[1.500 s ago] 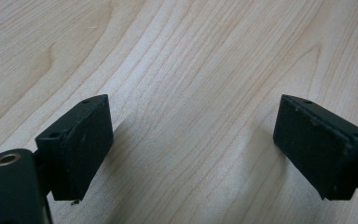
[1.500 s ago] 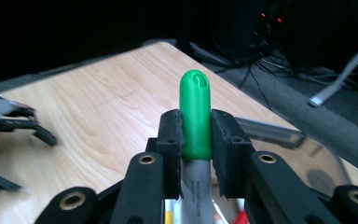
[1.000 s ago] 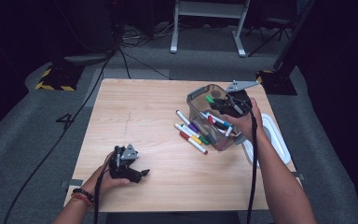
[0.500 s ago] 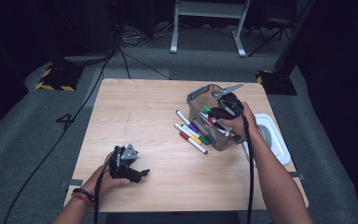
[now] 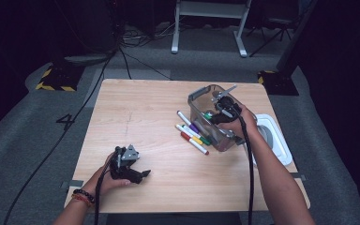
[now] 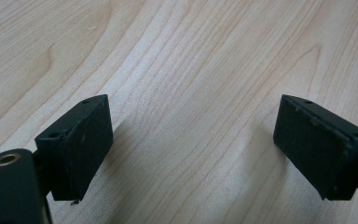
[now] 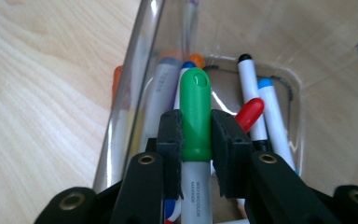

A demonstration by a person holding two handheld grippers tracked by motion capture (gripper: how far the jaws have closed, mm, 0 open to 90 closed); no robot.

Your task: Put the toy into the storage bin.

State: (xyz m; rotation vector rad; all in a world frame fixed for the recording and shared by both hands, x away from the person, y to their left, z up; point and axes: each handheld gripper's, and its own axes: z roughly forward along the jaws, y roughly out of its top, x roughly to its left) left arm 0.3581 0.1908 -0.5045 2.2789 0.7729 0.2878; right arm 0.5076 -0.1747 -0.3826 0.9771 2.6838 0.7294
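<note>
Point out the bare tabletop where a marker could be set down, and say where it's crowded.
Free: the table's far-left stretch, from its far edge down to the left gripper, and the near strip between both forearms. Crowded: the clear bin at the right, where the right gripper holds a green-capped marker, and the loose markers lying beside it.

white lid (image 5: 274, 140), wooden table (image 5: 145, 112), grey floor (image 5: 37, 136)

A light wooden table (image 5: 150, 117) carries everything. A clear plastic bin (image 5: 198, 102) stands on it under the right gripper (image 5: 219, 112), and loose markers (image 5: 192, 135) lie on the wood just beside that gripper. A white lid (image 5: 281, 145) lies beyond the bin, well apart from the left gripper (image 5: 138, 176).
</note>
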